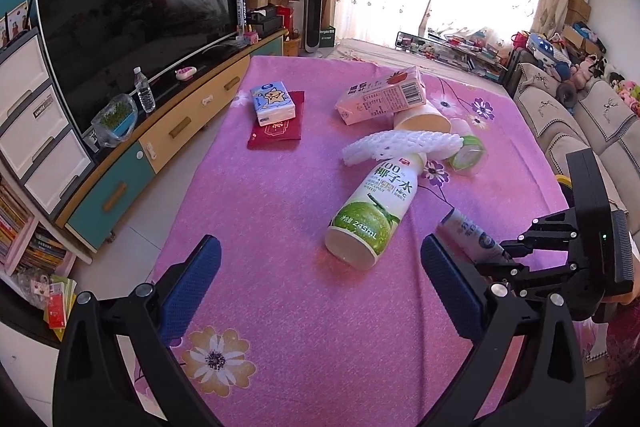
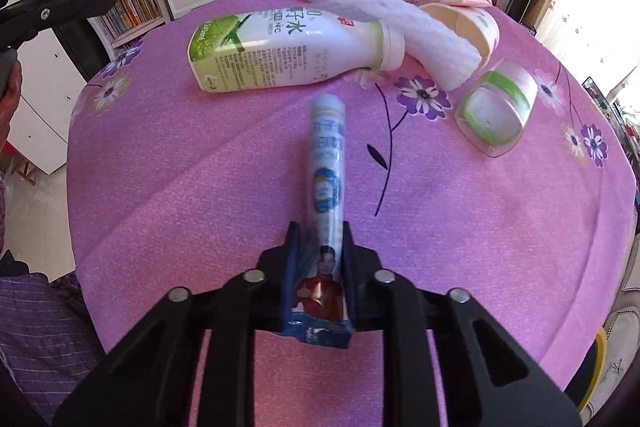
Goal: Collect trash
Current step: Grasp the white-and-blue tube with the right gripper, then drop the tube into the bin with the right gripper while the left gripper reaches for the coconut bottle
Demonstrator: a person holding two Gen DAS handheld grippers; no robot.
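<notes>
My right gripper (image 2: 319, 233) is shut on a long blue-and-white snack wrapper (image 2: 327, 171) and holds it over the pink tablecloth (image 2: 180, 187); it also shows in the left wrist view (image 1: 470, 233). My left gripper (image 1: 320, 255) is open and empty, just short of a lying coconut water bottle (image 1: 372, 207), also in the right wrist view (image 2: 280, 51). A white foam net (image 1: 400, 145) lies across the bottle's neck. Behind it are a paper cup (image 1: 424, 121), a pink carton (image 1: 384, 95) and a clear plastic cup with a green band (image 2: 496, 107).
A tissue pack (image 1: 273, 101) lies on a red envelope (image 1: 276, 131) at the far left of the table. A TV stand (image 1: 160, 147) with a television runs along the left. A sofa (image 1: 580, 123) stands to the right.
</notes>
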